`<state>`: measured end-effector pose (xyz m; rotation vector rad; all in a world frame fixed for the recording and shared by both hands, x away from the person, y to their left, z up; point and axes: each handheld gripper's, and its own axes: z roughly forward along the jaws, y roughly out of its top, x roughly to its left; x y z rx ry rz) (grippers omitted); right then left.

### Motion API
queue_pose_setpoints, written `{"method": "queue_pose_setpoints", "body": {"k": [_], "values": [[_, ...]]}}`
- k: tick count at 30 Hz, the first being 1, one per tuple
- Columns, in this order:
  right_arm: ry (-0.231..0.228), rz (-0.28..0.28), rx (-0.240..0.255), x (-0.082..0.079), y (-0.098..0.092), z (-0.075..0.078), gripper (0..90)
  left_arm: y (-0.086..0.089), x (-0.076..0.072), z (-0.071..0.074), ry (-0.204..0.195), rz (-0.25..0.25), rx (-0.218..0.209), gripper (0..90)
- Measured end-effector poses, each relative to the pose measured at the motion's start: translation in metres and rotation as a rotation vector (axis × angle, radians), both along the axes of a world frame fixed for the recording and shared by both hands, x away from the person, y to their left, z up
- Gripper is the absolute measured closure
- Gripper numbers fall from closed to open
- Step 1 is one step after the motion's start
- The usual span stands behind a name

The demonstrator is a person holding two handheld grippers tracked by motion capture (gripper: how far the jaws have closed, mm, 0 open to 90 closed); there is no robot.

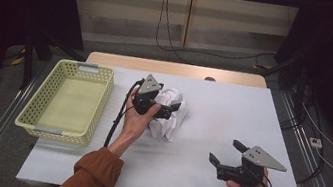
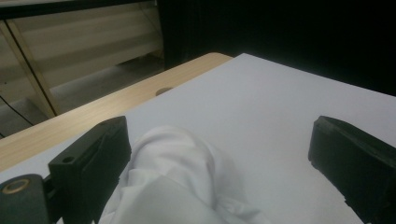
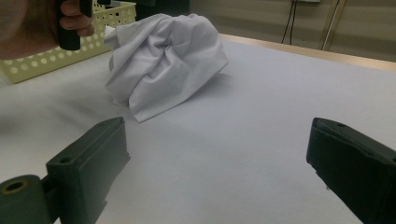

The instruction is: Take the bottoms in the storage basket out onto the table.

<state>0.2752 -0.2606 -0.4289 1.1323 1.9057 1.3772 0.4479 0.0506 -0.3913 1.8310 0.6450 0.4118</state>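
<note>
A white-covered counter [image 1: 230,124] with a wooden far edge carries a crumpled white cloth [image 1: 169,116] under the left tongs [image 1: 168,109] and a pale yellow perforated basket [image 1: 68,100] to their left.

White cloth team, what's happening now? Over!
Left gripper open over white cloth. Right gripper open, apart from it. Yellow basket beside, nothing blocking.
</note>
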Motion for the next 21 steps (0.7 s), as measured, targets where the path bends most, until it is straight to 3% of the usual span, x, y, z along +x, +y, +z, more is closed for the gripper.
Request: {"method": "queue_pose_setpoints", "body": {"k": [4, 10, 21], "values": [[-0.003, 0.0, -0.003, -0.002, 0.001, 0.001, 5.4, 0.003, -0.001, 0.001, 0.033, -0.008, -0.018, 5.7], [0.0, 0.001, -0.006, -0.001, 0.002, 0.001, 5.4, 0.004, -0.007, 0.008, -0.006, -0.007, 0.006, 5.9], [-0.003, -0.004, -0.005, -0.002, 0.002, 0.001, 5.4, 0.007, -0.019, 0.02, -0.02, -0.017, 0.028, 5.7]]}}
